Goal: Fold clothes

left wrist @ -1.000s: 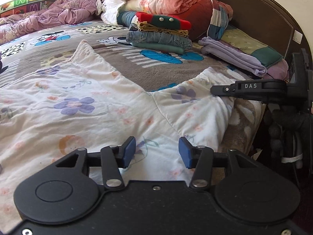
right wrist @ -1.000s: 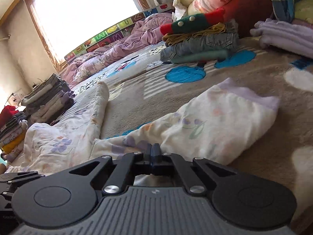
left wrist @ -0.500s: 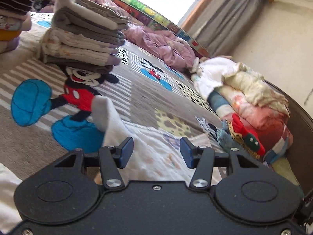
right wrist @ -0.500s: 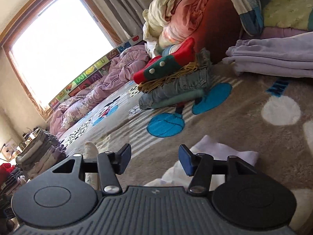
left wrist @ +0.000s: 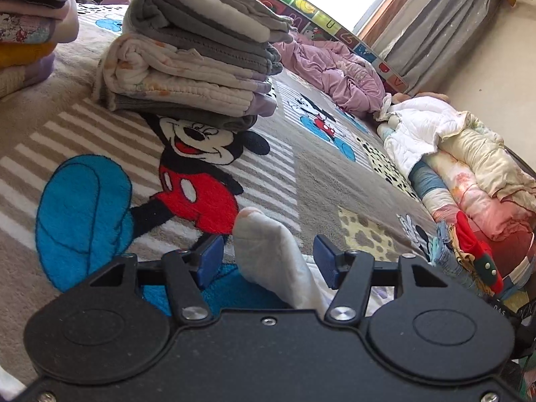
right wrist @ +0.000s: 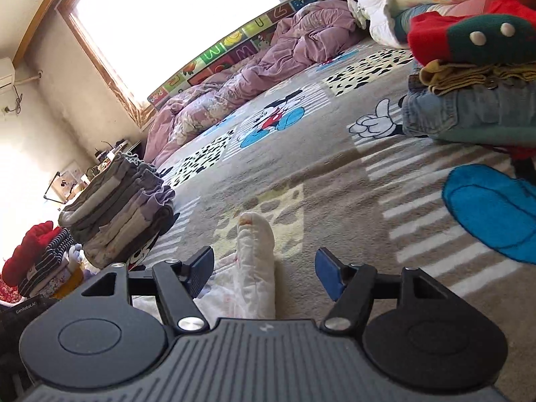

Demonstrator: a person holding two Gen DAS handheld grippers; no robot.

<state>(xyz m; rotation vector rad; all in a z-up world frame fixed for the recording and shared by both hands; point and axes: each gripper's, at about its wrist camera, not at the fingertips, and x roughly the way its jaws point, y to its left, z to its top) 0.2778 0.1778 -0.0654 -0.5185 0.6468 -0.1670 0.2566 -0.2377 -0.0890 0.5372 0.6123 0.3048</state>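
Lying on the blanket [left wrist: 318, 181], the white sleeve [left wrist: 268, 251] points toward the grey stack [left wrist: 194, 50]. Left gripper [left wrist: 268, 261]: jaws opening, sleeve between the pads, untouched. Right gripper [right wrist: 264, 268]: jaws opening, same sleeve [right wrist: 256, 254] between them, released. Only the right view shows the window [right wrist: 174, 16] beyond the grey stack [right wrist: 120, 207]; only the left view shows the curtain [left wrist: 442, 23]. No containers visible.

Daylight is blowing out the window [right wrist: 174, 23] ahead of me; the fisheye is bending my edges, everything staying sharp.
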